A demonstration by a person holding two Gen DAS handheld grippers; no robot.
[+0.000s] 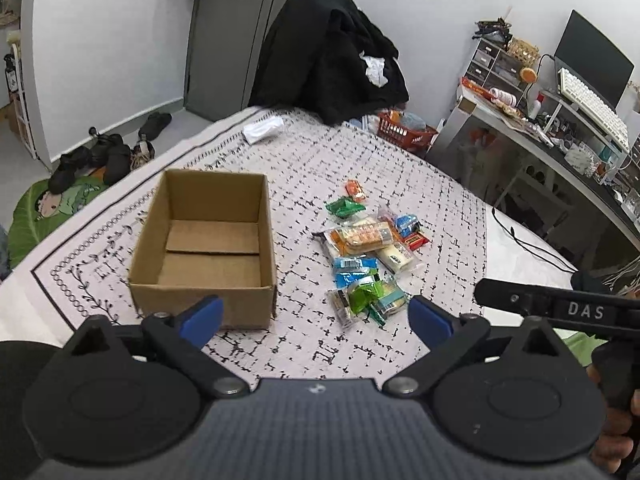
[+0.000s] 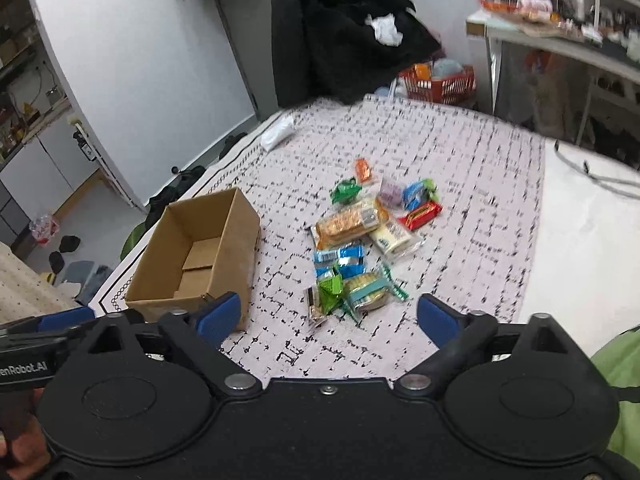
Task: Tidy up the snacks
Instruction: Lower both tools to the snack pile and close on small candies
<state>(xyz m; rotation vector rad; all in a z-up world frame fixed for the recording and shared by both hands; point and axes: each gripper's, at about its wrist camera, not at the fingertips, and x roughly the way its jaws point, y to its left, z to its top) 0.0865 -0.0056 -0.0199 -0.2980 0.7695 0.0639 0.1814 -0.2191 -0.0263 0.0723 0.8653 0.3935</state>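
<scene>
Nearest, the left tool [image 1: 316, 318] hovers above the patterned cloth [image 1: 400, 168], tilted down and forward, its blue fingers [image 1: 202, 320] spread wide and holding nothing. Beside it the right tool [image 2: 328, 318] hangs in the same forward-tilted pose, its fingers [image 2: 438, 324] also wide apart and empty; its black body shows at the right edge of the left view. Just past the left tool's left finger stands an open cardboard box [image 1: 208, 248], upright, with nothing inside. To its right, apart from the box, the snacks [image 1: 368, 248] lie in a loose pile on the cloth, several packets overlapping. Farther back, a black jacket [image 1: 332, 52] drapes over a chair, near a red basket [image 1: 404, 130].
</scene>
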